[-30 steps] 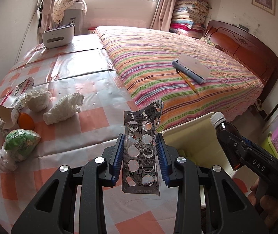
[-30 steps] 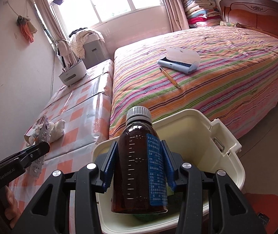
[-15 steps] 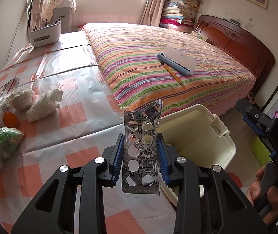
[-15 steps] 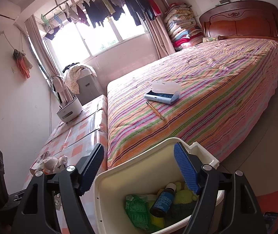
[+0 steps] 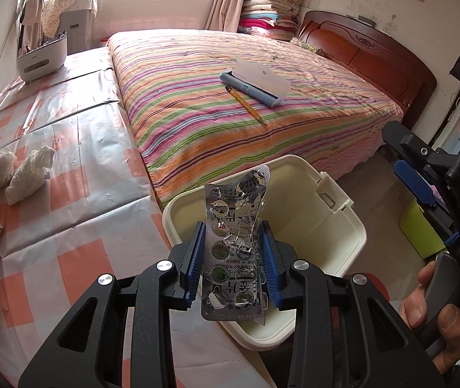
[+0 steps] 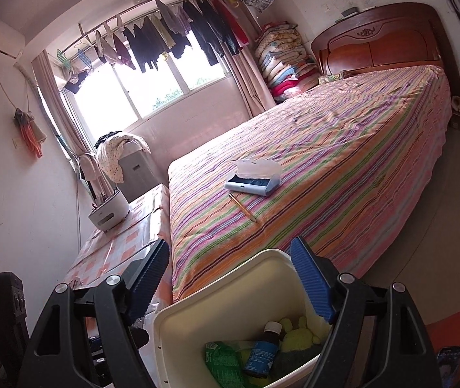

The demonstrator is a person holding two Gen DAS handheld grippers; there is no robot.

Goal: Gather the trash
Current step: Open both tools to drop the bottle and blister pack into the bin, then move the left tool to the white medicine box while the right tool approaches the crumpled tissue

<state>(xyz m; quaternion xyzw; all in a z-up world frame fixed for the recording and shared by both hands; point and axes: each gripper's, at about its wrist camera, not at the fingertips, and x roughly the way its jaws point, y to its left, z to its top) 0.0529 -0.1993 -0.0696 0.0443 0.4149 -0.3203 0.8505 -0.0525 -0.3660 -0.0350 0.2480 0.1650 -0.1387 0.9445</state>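
Now | left gripper (image 5: 232, 258) grasping blister pack (image 5: 235, 252) above bin (image 5: 356, 223) rim | right gripper (image 6: 230, 278) released, spread wide

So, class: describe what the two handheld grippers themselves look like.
Both the left gripper and right gripper have glossy black frames with cut-out openings, silver screw heads and ribbed blue finger pads. White letters mark the right one; a bare hand grips its handle.
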